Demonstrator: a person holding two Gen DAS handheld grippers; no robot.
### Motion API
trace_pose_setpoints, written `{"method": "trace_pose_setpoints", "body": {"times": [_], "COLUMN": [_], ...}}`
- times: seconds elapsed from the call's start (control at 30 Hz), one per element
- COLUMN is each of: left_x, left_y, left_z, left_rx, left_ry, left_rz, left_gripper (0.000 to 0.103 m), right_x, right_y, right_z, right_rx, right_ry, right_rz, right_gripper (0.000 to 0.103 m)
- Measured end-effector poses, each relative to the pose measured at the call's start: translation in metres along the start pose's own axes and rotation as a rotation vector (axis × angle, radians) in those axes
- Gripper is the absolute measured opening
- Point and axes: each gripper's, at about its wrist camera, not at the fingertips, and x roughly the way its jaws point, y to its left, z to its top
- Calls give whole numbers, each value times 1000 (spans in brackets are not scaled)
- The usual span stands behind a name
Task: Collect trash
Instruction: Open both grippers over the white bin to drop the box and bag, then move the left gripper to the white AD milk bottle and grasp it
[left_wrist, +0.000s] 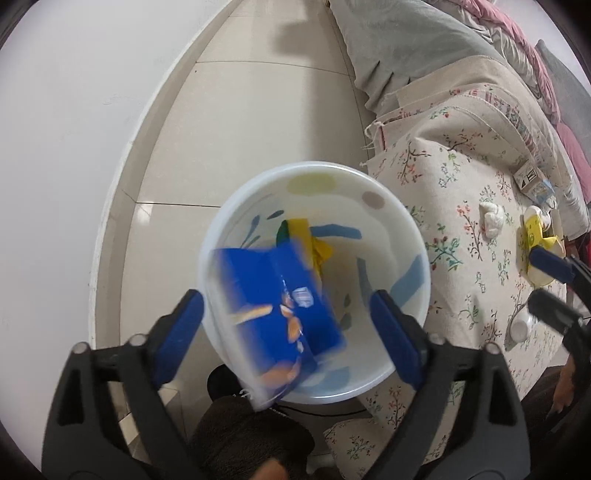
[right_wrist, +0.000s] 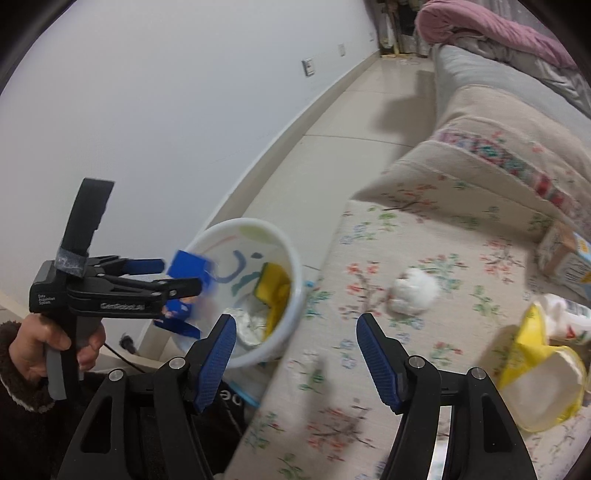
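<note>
**Blue box loose over the bin, both sets of fingers spread**

Your left gripper (left_wrist: 288, 328) points down over the white trash bin (left_wrist: 406, 229), which stands on the tiled floor (left_wrist: 240, 129) against the flowered sofa cover (left_wrist: 454, 177). Its fingers (left_wrist: 399, 332) are spread wide, and the blue snack box (left_wrist: 273, 306) sits blurred and tilted between them over the bin's near rim, with neither pad pressing on it. A yellow wrapper (left_wrist: 314, 240) already lies inside the bin.

Your right gripper (right_wrist: 295, 354) hangs over the sofa cover's edge, fingers (right_wrist: 218, 358) apart and holding nothing. Ahead of it on the cover lie a crumpled white tissue (right_wrist: 413, 291), a yellow-and-white wrapper (right_wrist: 539, 376), a white bottle (right_wrist: 569, 317) just behind that, and a small carton (right_wrist: 565, 254). In that view your hand (right_wrist: 55, 343) grips the left gripper's handle.
</note>
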Motion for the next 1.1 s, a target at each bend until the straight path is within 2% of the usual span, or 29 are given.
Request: {"method": "trace_pose_setpoints", "body": {"times": [0.2, 0.6, 0.9, 1.1], "left_x": [1, -9, -15, -15], "left_y": [-14, -54, -97, -125], "left_z": [-2, -6, -17, -28], "left_rx": [30, 78, 138, 215], "left_ry": [4, -41, -81, -94], "left_rz": [36, 44, 25, 11], "left_gripper": [96, 101, 102, 102], "right_x": [-24, -67, -99, -112], "right_y": [-23, -72, -107, -139], "right_z": [-3, -20, -53, -86], "right_rx": [30, 118, 166, 227], "right_ry": [-32, -95, -135, -152], "right_rz": [-52, -141, -215, -271], "right_gripper": [69, 73, 76, 77]}}
